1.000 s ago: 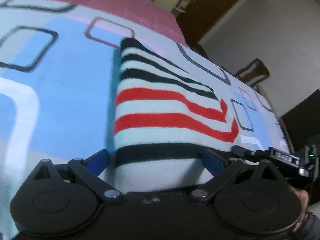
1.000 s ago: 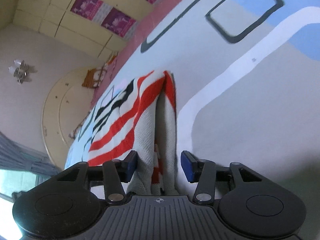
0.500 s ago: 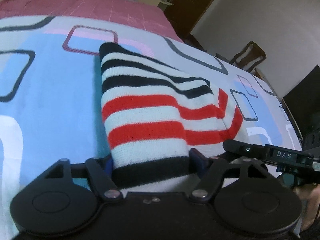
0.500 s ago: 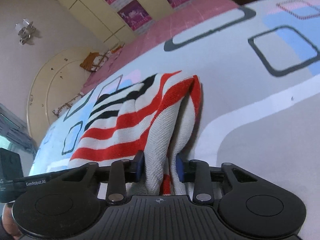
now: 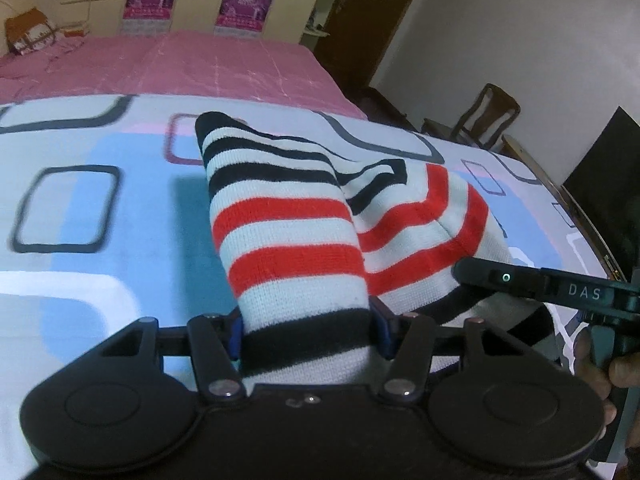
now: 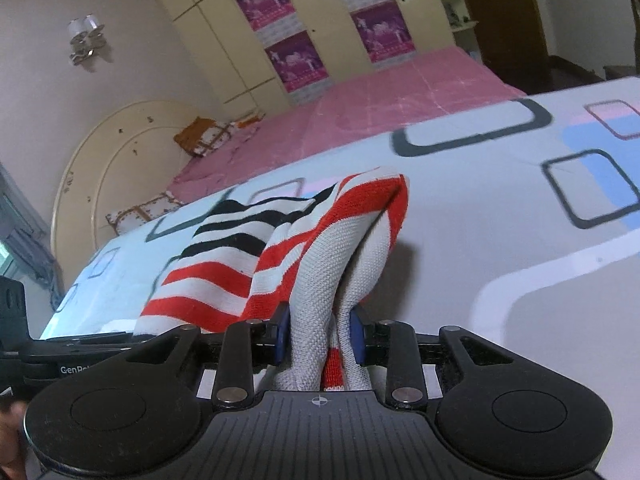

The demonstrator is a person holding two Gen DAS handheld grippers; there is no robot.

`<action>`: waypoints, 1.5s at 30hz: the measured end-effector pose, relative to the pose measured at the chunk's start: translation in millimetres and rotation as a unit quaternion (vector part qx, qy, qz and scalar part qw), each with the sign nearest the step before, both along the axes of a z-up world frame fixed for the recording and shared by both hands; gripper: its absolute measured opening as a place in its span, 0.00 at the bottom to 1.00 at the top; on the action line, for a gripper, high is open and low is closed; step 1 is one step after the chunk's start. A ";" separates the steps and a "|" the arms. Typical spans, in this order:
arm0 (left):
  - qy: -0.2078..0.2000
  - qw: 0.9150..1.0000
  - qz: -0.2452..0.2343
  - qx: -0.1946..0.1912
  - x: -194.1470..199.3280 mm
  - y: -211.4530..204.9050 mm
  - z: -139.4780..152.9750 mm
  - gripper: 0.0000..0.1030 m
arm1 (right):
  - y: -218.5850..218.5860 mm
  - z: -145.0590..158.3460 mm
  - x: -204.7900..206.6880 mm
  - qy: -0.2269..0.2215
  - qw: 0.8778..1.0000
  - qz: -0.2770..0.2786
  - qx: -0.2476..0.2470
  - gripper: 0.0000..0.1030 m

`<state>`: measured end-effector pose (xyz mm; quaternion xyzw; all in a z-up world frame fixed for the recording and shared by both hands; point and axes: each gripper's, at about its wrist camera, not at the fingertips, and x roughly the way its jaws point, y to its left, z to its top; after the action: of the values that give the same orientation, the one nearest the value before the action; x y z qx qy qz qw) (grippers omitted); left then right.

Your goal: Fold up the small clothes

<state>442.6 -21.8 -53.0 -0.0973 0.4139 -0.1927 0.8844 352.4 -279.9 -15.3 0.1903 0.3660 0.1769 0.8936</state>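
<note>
Striped knit garment [image 5: 288, 240] lifted off the bed [image 5: 100, 216], long axis running away from both tools. Left tool [image 5: 308, 332] has just closed on its black-banded hem; right tool [image 6: 320, 340] pinches the grey edge alongside. Far end trails on the bed.

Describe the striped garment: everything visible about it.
The striped garment is a small knit piece, white with red and black bands, ribbed and soft-looking. It is bunched into folds, its near edge raised off the bedsheet while the far end rests on it. The left gripper clamps a wide fold at a black band; its jaws have just been closing on it. The right gripper pinches a narrower doubled fold, showing the grey inner weave. The jaws of that gripper also closed on it.
</note>
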 end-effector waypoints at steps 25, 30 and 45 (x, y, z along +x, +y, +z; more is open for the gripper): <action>0.042 0.998 0.048 0.013 -25.9 198.9 -35.0 0.70 | 216.1 -50.6 -0.7 0.040 0.998 0.054 0.016 0.29; 0.034 0.998 0.051 0.000 -22.8 203.1 -44.3 0.81 | 206.8 -76.2 9.0 0.068 0.996 0.031 0.042 0.30; -0.041 0.997 -0.016 0.071 4.5 191.1 -16.3 0.62 | 246.4 -26.1 31.5 -0.019 0.991 0.072 -0.115 0.29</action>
<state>447.1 169.3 -69.3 -0.0198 0.3911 -0.1811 0.9021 383.9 -33.5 -41.4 0.0556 0.3798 0.2013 0.9012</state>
